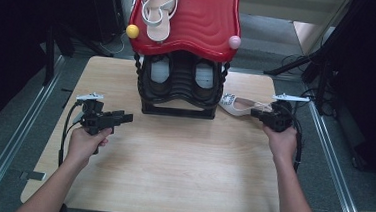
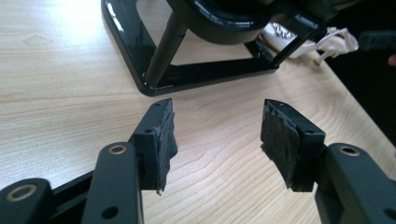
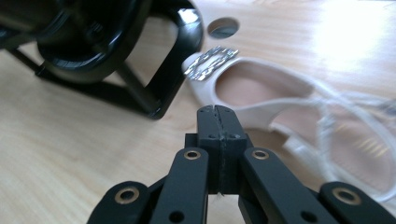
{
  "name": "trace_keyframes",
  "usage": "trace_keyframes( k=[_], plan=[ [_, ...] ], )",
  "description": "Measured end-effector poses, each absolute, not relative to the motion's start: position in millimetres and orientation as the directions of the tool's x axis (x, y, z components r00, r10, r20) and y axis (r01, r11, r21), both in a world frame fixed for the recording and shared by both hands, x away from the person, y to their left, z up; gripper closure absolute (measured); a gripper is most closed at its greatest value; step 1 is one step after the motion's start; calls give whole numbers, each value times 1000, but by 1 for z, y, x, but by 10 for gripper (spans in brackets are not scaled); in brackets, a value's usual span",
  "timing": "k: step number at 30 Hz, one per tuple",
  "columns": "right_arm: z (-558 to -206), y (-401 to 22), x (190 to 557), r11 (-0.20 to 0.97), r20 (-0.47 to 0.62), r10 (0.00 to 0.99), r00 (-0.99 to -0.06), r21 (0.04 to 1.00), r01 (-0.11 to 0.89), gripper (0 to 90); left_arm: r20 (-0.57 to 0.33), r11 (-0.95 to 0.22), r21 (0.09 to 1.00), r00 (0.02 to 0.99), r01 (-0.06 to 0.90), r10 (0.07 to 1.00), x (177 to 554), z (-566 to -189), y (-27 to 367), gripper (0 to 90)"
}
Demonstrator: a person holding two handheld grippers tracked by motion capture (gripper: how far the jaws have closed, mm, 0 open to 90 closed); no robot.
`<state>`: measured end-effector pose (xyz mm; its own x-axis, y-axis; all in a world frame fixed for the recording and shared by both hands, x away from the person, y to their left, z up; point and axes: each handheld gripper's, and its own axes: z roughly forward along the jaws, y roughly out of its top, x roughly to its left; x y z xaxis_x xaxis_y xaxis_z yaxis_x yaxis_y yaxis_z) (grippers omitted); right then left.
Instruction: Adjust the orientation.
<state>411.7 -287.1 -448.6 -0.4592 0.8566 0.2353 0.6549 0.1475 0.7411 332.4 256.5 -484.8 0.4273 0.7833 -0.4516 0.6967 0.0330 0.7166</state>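
The work in hand looks like putting a pair of white sandals onto the shoe rack (image 1: 180, 80). 1 sandal (image 1: 158, 11) already lies on the rack's red top shelf (image 1: 202, 22), well beyond both claws, so that half appears done. The other white sandal (image 1: 241, 105) lies on the wooden table (image 1: 172, 160), its toe just beside the rack's black base and its heel end nearest the right gripper (image 1: 261, 115).

That right gripper sits at the sandal's heel side with its jaws pressed fully together; in the right gripper view its closed tips (image 3: 218, 116) stand just in front of the sandal's side edge (image 3: 261, 88), and nothing is visibly caught between the pads, so I judge the shoe is not yet gripped.

The left gripper (image 1: 127, 117) hangs to the left of the rack, its jaws spread wide and empty; beyond its pads (image 2: 163, 140) lie bare table and the rack's black frame (image 2: 140, 51).

Left to do, by my reading: grasp the second sandal and place it on the rack.
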Motion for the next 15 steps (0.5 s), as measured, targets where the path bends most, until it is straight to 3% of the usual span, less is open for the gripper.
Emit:
trace_keyframes(
  k=[15],
  plan=[
    [-445,-320,452,83,199,924,-327,729,680,900,-459,45,727,437,685,773,333,-482,262,456]
  ],
)
